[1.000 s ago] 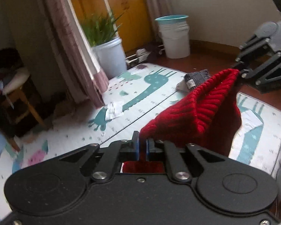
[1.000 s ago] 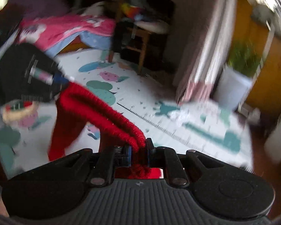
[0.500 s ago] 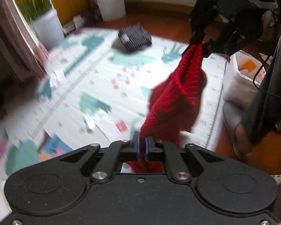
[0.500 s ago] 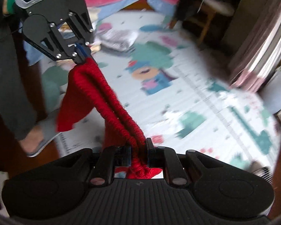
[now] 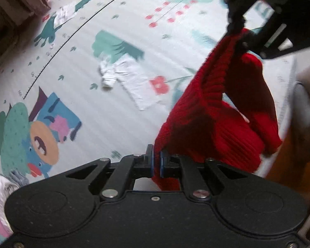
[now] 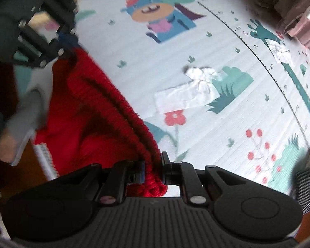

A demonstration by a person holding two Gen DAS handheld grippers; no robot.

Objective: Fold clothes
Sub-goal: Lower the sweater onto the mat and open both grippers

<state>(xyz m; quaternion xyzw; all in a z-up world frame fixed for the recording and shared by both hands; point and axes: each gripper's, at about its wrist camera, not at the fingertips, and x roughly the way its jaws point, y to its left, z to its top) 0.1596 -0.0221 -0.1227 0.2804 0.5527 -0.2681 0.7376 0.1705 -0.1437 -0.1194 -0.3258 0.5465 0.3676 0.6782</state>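
Lay-down step: red knit garment (image 5: 217, 111) strung between both grippers above play mat (image 5: 117, 107).

Left gripper (image 5: 156, 163) clamped on one edge, right gripper (image 6: 153, 169) pinching a thick bunched edge; both angled steeply down; lower folds sagging near mat border. Next, by judgement: spread edge taut, lower flat onto open mat, clear of white paper scrap (image 6: 188, 95), then release.

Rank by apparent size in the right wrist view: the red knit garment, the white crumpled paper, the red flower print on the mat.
1. Red knit garment, though it is nearest the camera.
2. White crumpled paper.
3. Red flower print.
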